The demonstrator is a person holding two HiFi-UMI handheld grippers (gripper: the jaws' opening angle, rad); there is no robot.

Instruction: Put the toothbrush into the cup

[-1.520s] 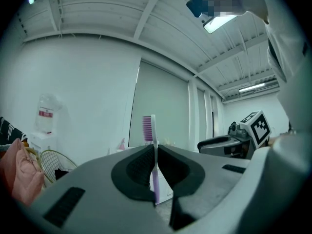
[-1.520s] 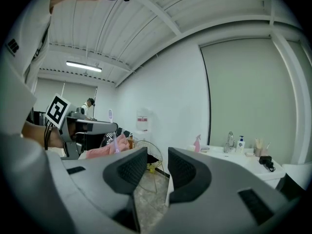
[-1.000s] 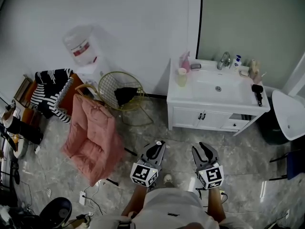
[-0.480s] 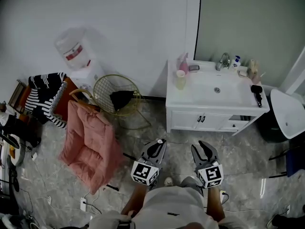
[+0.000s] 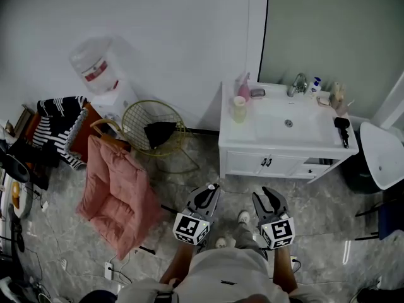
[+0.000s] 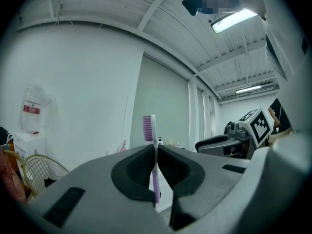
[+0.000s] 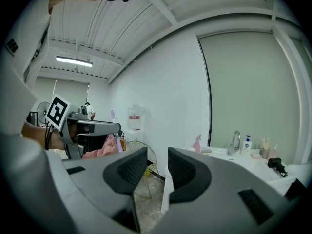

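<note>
STEP: carrying to the basin | left gripper clamped on upright toothbrush | right gripper spread, empty | cup on vanity, well apart | NEXT: approach, align brush above rim.

purple toothbrush, pink cushion (black-and-white striped cloth)
</note>
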